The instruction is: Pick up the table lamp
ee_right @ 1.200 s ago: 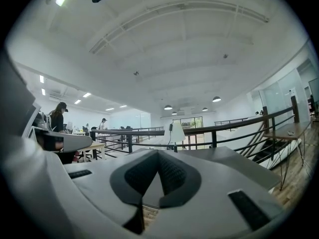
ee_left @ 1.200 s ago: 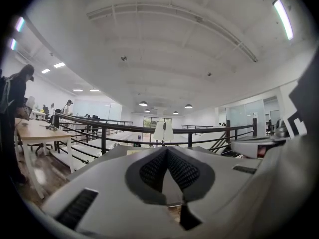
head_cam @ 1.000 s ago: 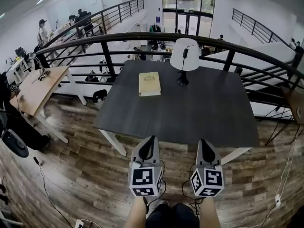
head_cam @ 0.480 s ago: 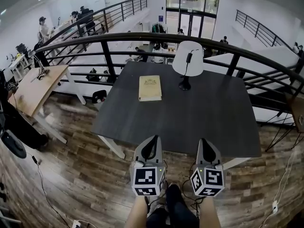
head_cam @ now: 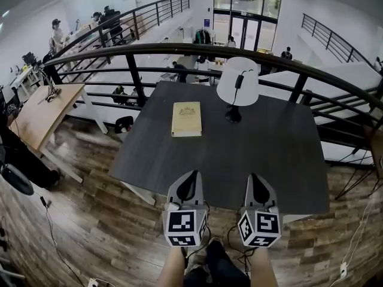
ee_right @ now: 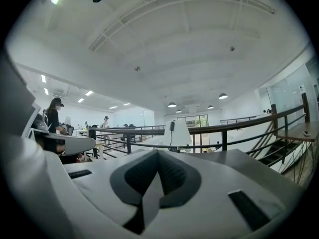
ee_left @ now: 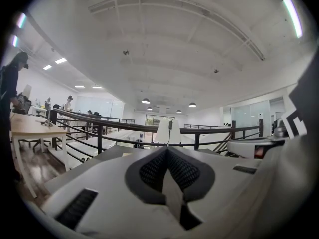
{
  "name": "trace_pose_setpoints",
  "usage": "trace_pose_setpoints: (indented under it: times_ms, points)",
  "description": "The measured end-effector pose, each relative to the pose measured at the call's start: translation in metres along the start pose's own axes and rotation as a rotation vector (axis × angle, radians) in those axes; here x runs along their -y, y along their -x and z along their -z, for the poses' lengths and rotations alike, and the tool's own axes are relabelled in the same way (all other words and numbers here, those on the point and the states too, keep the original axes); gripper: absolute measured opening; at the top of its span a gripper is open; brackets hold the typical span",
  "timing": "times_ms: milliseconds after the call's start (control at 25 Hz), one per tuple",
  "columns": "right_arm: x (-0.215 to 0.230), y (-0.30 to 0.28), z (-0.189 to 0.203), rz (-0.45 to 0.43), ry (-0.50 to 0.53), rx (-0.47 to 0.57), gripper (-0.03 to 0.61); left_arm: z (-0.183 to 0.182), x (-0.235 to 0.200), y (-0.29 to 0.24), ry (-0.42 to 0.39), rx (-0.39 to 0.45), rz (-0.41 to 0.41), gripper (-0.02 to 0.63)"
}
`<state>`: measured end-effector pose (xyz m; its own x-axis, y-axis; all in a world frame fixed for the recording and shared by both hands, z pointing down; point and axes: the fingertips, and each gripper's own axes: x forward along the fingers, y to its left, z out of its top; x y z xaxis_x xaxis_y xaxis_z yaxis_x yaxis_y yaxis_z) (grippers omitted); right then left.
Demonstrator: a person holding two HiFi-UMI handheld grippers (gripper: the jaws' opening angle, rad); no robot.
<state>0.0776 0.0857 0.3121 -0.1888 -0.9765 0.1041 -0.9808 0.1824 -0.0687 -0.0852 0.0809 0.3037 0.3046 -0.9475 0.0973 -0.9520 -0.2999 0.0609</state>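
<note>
Nothing is done yet: the lamp stands untouched at one o'clock on the table, well apart from the left gripper and right gripper, both closed and empty.

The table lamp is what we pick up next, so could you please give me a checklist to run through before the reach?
1. Table lamp upright at the far side of the table: ok.
2. Left gripper open for a grasp: not ok, shut and empty.
3. Right gripper open for a grasp: not ok, shut and empty.
4. Grippers close to the lamp: not ok, both hover at the table's near edge.
5. Way across the table free: ok, the book lies left of the lamp, apart from it.
6. Cord free to follow: cannot tell, its far end is out of sight.
</note>
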Motion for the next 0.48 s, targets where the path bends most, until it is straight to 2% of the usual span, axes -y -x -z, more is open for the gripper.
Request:
trace_pose_setpoints:
  times_ms: [480]
  points:
    - [0.045, -0.082, -0.01, -0.033, -0.031, -0.01, 0.012, -0.008, 0.006, -0.088, -0.006, -0.023, -0.024, 0.026]
